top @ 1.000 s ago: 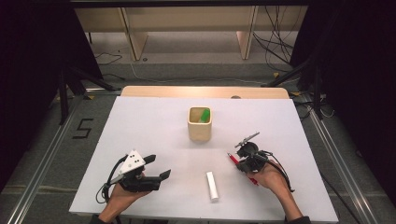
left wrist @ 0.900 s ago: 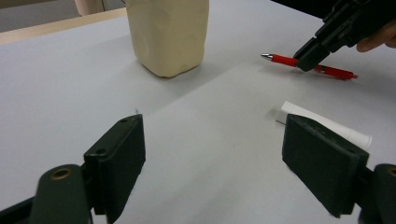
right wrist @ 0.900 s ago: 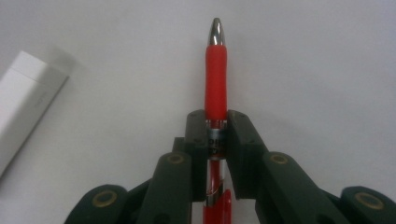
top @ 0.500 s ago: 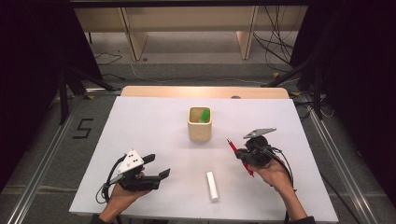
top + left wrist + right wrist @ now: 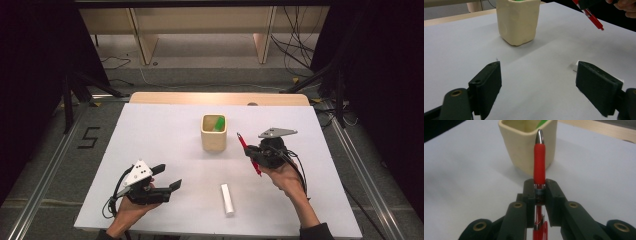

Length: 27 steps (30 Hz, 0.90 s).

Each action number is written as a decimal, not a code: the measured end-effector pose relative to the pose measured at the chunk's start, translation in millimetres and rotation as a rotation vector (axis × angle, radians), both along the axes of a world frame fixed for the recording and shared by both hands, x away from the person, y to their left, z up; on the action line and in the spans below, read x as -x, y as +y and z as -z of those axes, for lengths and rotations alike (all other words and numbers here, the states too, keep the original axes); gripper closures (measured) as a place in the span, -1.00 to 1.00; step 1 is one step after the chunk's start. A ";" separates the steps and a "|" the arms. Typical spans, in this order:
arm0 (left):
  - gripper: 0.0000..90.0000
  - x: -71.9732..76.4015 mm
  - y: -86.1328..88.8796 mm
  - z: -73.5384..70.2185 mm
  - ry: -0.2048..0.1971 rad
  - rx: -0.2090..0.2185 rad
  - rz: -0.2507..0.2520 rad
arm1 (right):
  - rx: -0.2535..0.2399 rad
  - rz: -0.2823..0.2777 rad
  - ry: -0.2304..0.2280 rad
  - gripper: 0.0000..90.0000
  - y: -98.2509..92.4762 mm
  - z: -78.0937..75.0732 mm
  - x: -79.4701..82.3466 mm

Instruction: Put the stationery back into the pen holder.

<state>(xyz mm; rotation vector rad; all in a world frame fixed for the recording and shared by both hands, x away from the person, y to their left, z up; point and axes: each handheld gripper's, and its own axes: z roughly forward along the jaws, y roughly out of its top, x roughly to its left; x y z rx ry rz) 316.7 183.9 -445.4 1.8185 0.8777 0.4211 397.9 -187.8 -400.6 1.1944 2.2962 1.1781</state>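
The right claw point(image 5: 252, 155) pinches a red pen point(image 5: 248, 153) above bare white table point(image 5: 165, 130) beside the cup point(image 5: 214, 133), while the left claw point(image 5: 167, 178) rests spread near the front edge.

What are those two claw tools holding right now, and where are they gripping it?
The right gripper clamps a red pen around its middle, just behind the red grip. The left gripper is open, holding nothing.

The pen point(image 5: 539, 162) was red with a silver tip; the cup point(image 5: 214, 133) cream, the table point(image 5: 165, 135) white, the jaws black.
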 end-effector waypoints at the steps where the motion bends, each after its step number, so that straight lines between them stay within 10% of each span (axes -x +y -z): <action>1: -0.55 0.1 0.0 -0.1 -0.001 0.001 -0.002 | -0.007 0.004 -0.005 0.77 1.8 -1.3 -1.7; 27: -0.55 0.9 -0.2 -0.7 -0.014 0.010 -0.009 | -0.153 0.013 -0.098 0.77 50.4 -37.1 -45.7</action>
